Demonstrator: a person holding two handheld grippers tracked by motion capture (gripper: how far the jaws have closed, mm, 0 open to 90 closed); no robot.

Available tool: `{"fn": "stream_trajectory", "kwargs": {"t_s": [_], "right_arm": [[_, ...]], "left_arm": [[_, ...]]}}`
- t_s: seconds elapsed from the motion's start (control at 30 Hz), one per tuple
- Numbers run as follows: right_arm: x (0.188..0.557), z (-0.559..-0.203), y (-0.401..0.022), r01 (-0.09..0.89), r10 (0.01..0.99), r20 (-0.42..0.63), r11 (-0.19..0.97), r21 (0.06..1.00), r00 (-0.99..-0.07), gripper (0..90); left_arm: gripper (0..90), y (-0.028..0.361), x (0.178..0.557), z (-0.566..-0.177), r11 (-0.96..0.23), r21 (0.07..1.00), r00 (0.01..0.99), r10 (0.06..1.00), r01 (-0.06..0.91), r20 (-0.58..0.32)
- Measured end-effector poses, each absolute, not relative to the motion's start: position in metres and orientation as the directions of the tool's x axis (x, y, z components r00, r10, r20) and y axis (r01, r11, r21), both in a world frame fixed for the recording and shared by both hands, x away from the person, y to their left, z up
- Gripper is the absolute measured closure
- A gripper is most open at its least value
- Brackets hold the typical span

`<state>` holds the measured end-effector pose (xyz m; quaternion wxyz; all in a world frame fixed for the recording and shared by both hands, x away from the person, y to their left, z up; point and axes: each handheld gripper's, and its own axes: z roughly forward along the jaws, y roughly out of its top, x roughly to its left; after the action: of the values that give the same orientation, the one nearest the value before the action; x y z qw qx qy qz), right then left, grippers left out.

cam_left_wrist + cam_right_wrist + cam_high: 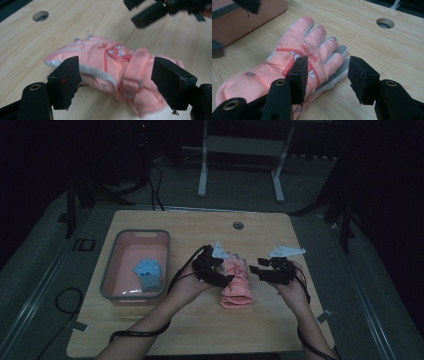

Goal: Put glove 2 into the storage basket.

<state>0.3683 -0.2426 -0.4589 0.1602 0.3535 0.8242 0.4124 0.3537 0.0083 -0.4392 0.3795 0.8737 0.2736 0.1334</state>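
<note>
A pink padded glove (236, 287) lies flat on the wooden table (200, 325), fingers pointing away from the person. My left gripper (227, 279) hovers at its left side, jaws open; in the left gripper view the glove (100, 57) lies just beyond the open left gripper (116, 65), with no pad pressing on it. My right gripper (254, 270) sits at the glove's right side. In the right gripper view the right gripper (329, 63) stands open over the finger end of the glove (294, 47), one jaw above the glove's back, the other over bare wood.
A grey-rimmed pink bin (112, 255) stands at the left of the table and holds a blue glove (148, 274). A round cable hole (238, 225) is near the far edge. The bin's wall (249, 20) is close behind the pink glove.
</note>
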Motion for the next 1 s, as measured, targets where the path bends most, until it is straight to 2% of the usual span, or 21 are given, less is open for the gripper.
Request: {"fn": "stream_trajectory", "kwargs": {"t_s": [0.1,0.17,0.27,0.33,0.43,0.53,0.6,0.77,0.83,0.97,1.0], "right_arm": [[0.371,-0.462,-0.237,0.45,0.712,0.032,0.408,0.795,-0.701,50.2],[0.373,-0.464,-0.232,0.455,0.713,0.036,0.407,0.792,-0.7,49.4],[0.374,-0.471,-0.225,0.471,0.712,0.049,0.411,0.781,-0.701,48.2],[0.375,-0.477,-0.222,0.483,0.71,0.055,0.418,0.769,-0.702,47.6],[0.375,-0.485,-0.219,0.514,0.712,0.079,0.42,0.748,-0.697,45.4],[0.375,-0.494,-0.216,0.543,0.715,0.107,0.416,0.729,-0.691,43.9],[0.377,-0.5,-0.216,0.569,0.73,0.117,0.411,0.713,-0.674,39.8],[0.39,-0.517,-0.221,0.68,0.764,0.206,0.375,0.63,-0.612,35.2],[0.394,-0.523,-0.222,0.714,0.763,0.251,0.36,0.601,-0.596,35.4],[0.402,-0.531,-0.225,0.766,0.738,0.355,0.333,0.55,-0.575,45.5],[0.402,-0.53,-0.224,0.755,0.731,0.344,0.346,0.557,-0.589,47.6]], "left_arm": [[30.8,0.004,0.36,-0.443,-0.556,0.729,0.806,0.592,0.398,0.012],[30.6,0.001,0.366,-0.448,-0.562,0.709,0.795,0.607,0.425,0.005],[26.6,-0.001,0.372,-0.459,-0.564,0.682,0.768,0.641,0.465,0.006],[19.1,-0.003,0.376,-0.468,-0.585,0.638,0.754,0.656,0.501,0.009],[17.5,-0.002,0.379,-0.481,-0.577,0.612,0.735,0.678,0.542,-0.011],[17.6,0.002,0.385,-0.492,-0.541,0.605,0.719,0.691,0.584,-0.075],[17.6,0.003,0.388,-0.499,-0.52,0.595,0.707,0.697,0.613,-0.118],[17.3,0.001,0.395,-0.52,-0.484,0.569,0.684,0.7,0.664,-0.202],[17.1,0.002,0.398,-0.527,-0.464,0.56,0.672,0.699,0.686,-0.244],[16.4,0.005,0.403,-0.536,-0.43,0.546,0.654,0.685,0.719,-0.321],[21.8,0.005,0.404,-0.536,-0.431,0.546,0.665,0.658,0.718,-0.354]]}}
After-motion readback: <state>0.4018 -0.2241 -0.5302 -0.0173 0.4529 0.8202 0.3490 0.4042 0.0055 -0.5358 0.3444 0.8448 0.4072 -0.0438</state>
